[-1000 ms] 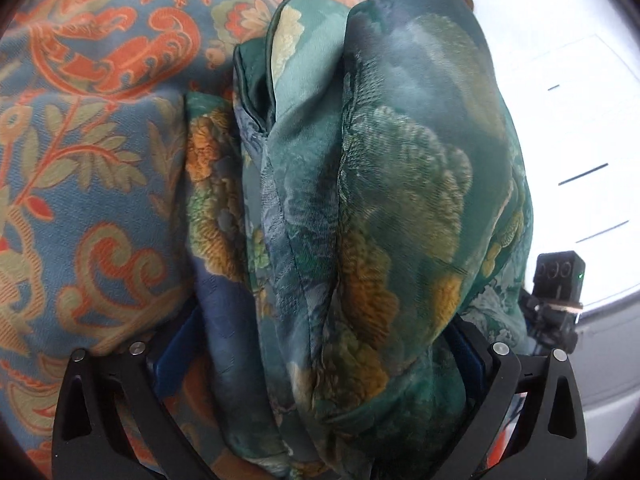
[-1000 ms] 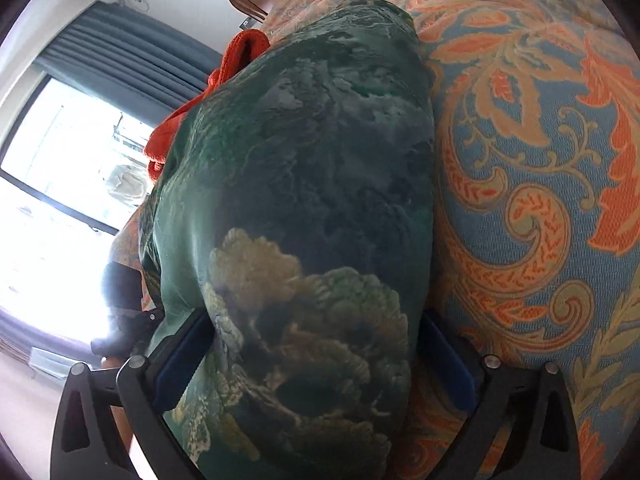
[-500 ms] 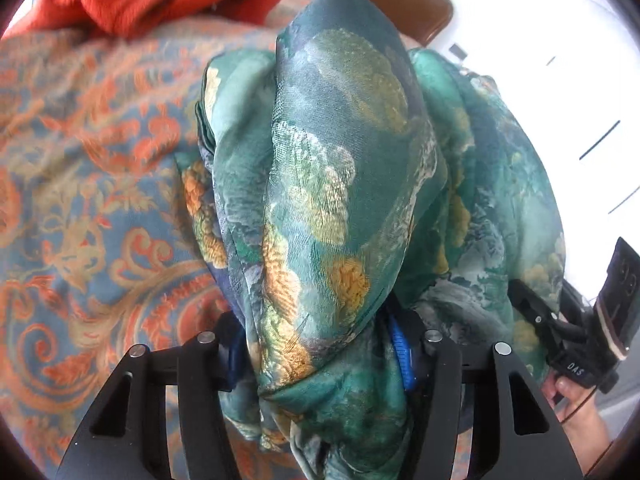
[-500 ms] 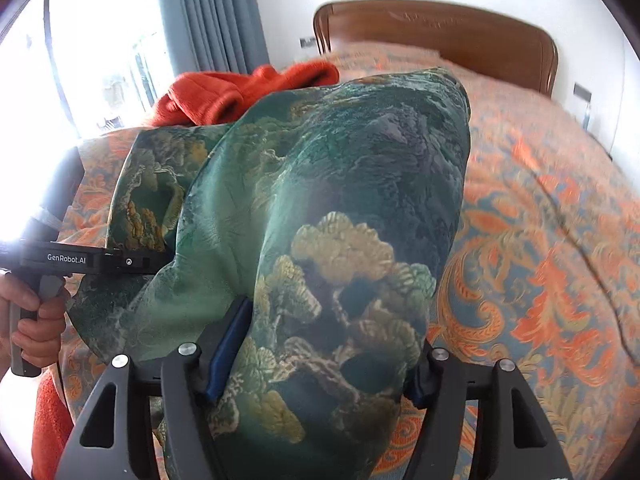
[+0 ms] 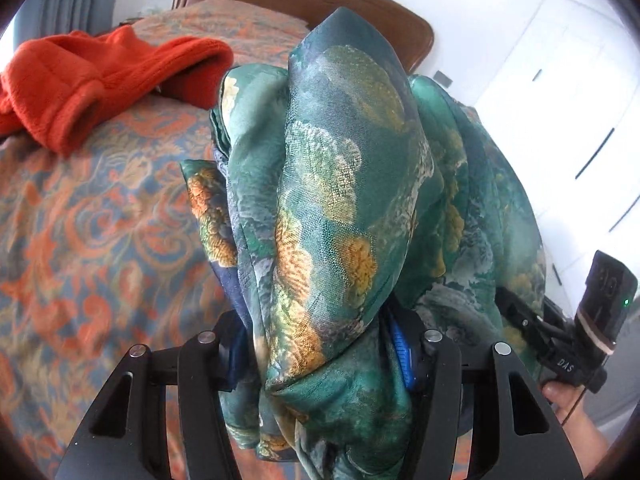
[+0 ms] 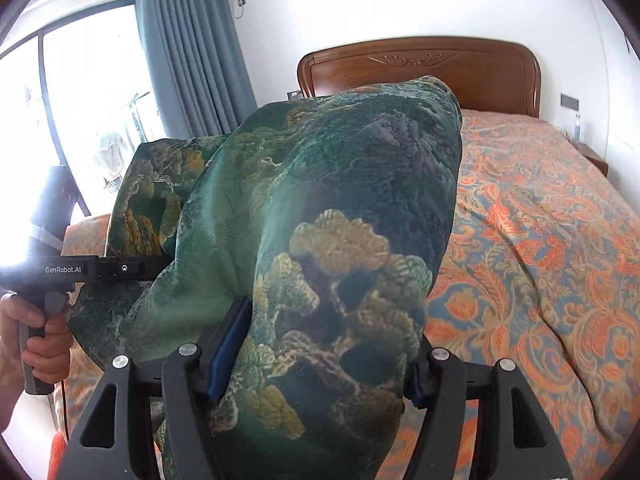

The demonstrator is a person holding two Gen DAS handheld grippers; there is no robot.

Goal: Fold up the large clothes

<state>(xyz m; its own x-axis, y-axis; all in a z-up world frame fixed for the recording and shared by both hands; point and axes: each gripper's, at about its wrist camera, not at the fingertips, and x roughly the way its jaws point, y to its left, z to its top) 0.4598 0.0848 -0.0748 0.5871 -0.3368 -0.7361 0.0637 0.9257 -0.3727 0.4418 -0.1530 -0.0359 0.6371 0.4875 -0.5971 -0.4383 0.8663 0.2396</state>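
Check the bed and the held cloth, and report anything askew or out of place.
The green printed satin garment is bunched in thick folds inside both the left gripper and the right gripper, not held by an edge. The orange knitted sweater lies crumpled and unfolded on the patterned bedspread.

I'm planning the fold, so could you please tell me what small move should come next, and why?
Probably draw the two grippers apart. The left gripper and right gripper each clamp a bunched wad of the green garment above the bedspread; it needs spreading before folding.
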